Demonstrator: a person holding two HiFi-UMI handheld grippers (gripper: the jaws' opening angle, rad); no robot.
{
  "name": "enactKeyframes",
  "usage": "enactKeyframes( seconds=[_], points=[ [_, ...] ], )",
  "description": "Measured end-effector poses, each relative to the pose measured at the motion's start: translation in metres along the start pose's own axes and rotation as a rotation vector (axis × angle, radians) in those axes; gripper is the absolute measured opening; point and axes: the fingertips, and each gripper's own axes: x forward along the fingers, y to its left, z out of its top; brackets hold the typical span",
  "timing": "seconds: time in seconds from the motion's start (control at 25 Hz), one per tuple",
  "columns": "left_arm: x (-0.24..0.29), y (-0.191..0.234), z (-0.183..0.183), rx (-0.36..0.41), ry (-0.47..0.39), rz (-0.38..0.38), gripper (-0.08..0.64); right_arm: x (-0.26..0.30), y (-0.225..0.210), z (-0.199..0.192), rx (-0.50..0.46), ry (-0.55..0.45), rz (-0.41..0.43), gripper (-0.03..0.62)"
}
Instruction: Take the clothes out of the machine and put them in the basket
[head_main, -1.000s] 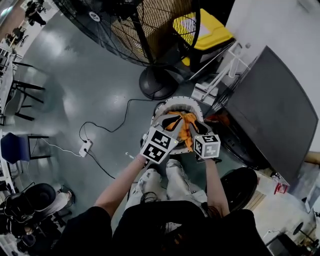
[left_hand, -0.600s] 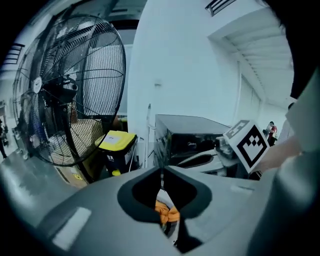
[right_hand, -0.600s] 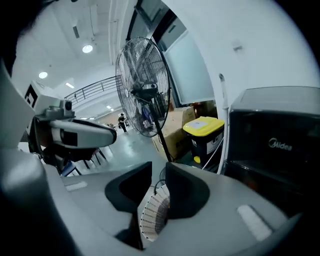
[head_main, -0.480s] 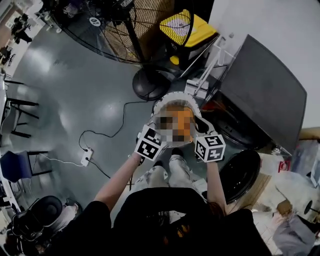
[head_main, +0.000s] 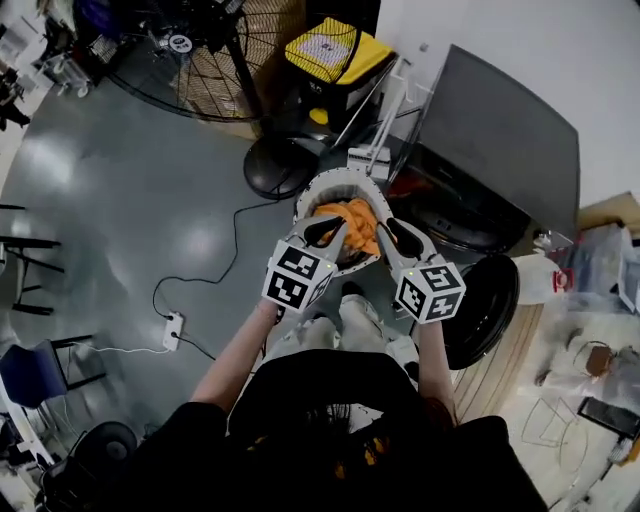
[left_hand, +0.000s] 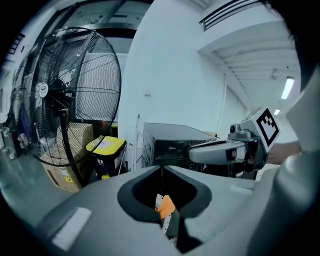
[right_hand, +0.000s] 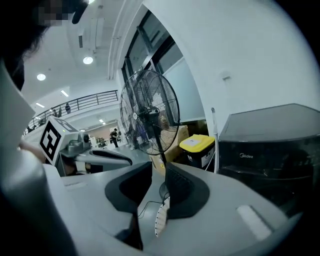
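Orange garment (head_main: 352, 216) lies in the white basket (head_main: 318, 188), just in front of the machine (head_main: 500, 140). Left gripper (head_main: 335, 230) has its jaws together with nothing visibly pinched. Right gripper (head_main: 386, 224) has its jaws slightly apart and empty. Both are above the basket. The drum interior is not visible, so any remaining load is unknown.

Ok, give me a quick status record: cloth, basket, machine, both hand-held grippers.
cloth: orange, lying in the basket
basket: white, round, beside the machine
machine: dark grey, to the right of the basket
left hand-held gripper: over the basket, jaws together at the tips, no grip on the cloth that I can see
right hand-held gripper: over the basket, jaws slightly apart, empty
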Motion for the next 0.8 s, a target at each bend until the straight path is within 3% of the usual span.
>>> enactKeyframes(
  seconds=[0.4, 0.8],
  points=[
    [-0.041, -0.031, -0.021, -0.033, -0.031, -0.071, 0.129, -0.054, 0.046, -0.018, -0.004, -0.036, -0.071, 0.091],
    [-0.045, -0.073, -0.03, -0.015, -0.022, -0.155, 0.129, -0.099, 0.039, -0.02, 0.024, -0.067, -0.153, 0.08]
  ],
)
